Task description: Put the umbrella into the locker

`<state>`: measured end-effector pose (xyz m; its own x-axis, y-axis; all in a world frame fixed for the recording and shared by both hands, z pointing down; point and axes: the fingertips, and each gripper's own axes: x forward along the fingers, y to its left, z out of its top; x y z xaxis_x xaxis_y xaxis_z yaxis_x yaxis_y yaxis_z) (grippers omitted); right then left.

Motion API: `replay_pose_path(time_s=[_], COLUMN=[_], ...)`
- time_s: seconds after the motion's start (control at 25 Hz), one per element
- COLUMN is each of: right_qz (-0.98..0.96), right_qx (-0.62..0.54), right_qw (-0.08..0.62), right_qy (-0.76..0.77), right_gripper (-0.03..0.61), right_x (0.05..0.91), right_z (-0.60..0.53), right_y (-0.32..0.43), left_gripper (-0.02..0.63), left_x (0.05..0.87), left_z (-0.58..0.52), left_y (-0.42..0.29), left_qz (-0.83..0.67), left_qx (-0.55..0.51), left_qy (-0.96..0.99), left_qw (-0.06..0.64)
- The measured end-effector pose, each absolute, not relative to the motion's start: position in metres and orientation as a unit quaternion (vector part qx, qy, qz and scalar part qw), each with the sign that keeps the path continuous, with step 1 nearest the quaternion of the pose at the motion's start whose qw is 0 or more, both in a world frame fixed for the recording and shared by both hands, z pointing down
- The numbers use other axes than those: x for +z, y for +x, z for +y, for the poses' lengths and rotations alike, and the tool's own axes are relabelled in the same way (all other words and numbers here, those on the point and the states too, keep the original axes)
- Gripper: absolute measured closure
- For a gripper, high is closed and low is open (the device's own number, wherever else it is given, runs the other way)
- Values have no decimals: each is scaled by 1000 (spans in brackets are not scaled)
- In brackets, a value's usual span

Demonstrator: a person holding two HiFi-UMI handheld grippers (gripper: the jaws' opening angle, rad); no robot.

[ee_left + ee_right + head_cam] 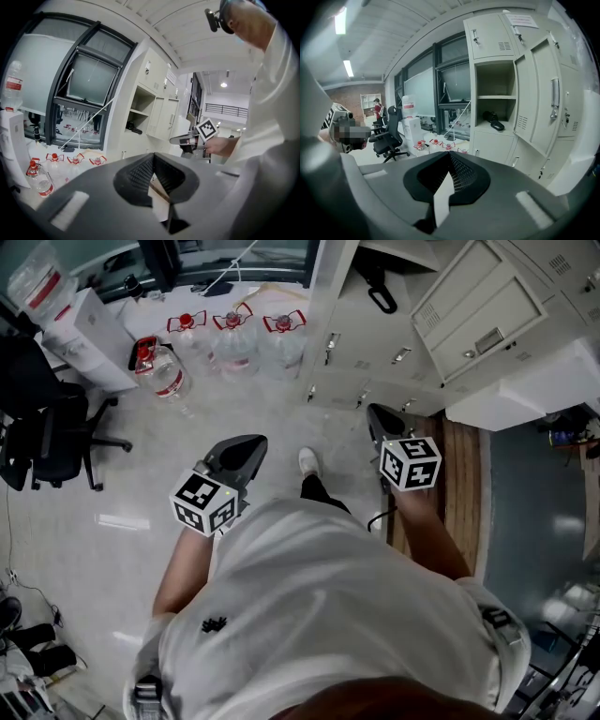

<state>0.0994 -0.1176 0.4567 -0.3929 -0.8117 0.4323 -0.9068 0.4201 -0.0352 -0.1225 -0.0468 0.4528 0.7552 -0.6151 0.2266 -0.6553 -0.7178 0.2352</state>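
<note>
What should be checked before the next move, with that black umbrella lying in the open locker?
1. Umbrella lies inside the locker: ok.
2. Right gripper has let go, its fingers together with nothing between them: ok.
3. Left gripper is empty, fingers together: ok.
4. Locker door closed: not ok, it stands wide open.
5. Umbrella sits far enough back to clear the closing door: cannot tell from these views.
</note>
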Motion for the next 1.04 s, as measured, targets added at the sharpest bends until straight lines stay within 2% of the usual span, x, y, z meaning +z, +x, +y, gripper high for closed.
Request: replay_pose_path(time_s=[1.04], right_qz=[-835], right_qx=[101], right_qw=[198], right_qy=[503], right_gripper=[576], right_x=[454], right_z=[-108], right_y=[83], left_gripper=[558], left_x=[455], left_z=[-40], left_y=[-122], left_qz=[-341], left_qx=[71], left_qy=[925], left_qw=[153])
